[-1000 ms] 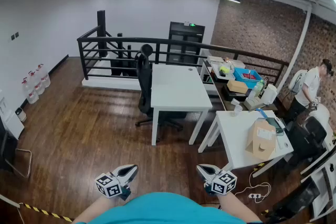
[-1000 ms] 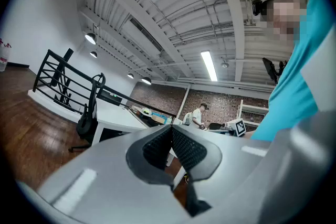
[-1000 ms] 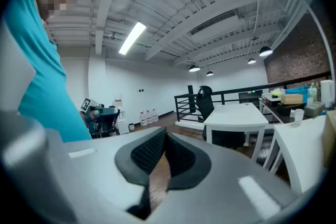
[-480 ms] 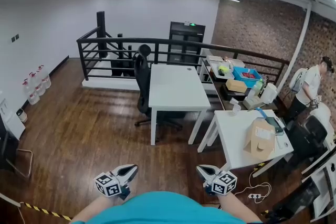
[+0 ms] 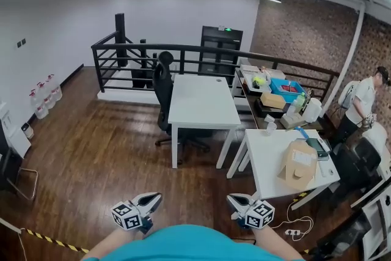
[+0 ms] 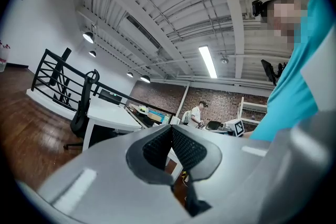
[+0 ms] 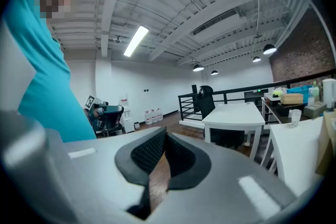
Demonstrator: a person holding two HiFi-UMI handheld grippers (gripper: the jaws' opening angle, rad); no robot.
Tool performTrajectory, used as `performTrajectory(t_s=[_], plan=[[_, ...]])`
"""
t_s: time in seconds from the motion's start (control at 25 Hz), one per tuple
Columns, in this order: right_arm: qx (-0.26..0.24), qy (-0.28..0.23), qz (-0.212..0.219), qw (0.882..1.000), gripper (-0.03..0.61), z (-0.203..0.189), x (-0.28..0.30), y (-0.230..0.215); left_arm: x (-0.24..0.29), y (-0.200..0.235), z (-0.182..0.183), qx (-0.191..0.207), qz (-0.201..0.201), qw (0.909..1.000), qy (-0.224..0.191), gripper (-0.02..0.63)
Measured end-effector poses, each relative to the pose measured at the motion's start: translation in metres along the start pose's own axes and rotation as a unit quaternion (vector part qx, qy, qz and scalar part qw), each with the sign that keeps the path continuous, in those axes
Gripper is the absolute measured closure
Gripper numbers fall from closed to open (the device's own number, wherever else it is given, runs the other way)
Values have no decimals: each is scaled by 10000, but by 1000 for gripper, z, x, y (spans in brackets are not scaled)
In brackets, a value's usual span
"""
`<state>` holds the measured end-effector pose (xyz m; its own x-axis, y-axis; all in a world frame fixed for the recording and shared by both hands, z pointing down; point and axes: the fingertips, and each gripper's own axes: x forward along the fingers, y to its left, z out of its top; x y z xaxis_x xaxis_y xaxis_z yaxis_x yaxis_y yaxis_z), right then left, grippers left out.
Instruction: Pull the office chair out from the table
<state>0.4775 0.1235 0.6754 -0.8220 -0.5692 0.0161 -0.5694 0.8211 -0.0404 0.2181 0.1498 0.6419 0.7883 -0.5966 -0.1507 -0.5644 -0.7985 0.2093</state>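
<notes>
The black office chair (image 5: 163,93) stands tucked against the left side of a long white table (image 5: 204,104) in the middle of the room, well ahead of me. It also shows in the left gripper view (image 6: 84,103) and in the right gripper view (image 7: 206,99). Low in the head view, close to my body, my left gripper (image 5: 151,198) is shut with nothing in it. My right gripper (image 5: 234,198) sits level with it, also shut and empty. Both are far from the chair.
A second white table (image 5: 269,159) with a cardboard box (image 5: 297,163) stands at the right. A black railing (image 5: 122,61) runs behind the chair. A person (image 5: 360,104) stands at the far right. Water bottles (image 5: 46,98) line the left wall. Striped tape (image 5: 55,242) crosses the floor.
The chair and tables have slid slightly left and nearer in the head view as I moved forward. Both grippers keep their place in the view, still shut.
</notes>
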Motion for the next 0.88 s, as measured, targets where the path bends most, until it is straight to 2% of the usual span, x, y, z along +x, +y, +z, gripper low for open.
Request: performTrajectory(t_s=[0.12,0.36,0.56,0.88], plan=[[49,29,12,10000,578,-12,-8,-13,10,-7,-14,-51,23,10000,50,594],[268,20,17,9996,578,-24,19,-28,14,27,-20,-181,44,9998,106,594],[120,50,-133,9998,578,-19,78,-33,10,91,-10,-297,-172,9994,-17,594],[148,-63,-482,9987,578,10,199,-36,-11,211,31,-326,-582,9976,184,594]])
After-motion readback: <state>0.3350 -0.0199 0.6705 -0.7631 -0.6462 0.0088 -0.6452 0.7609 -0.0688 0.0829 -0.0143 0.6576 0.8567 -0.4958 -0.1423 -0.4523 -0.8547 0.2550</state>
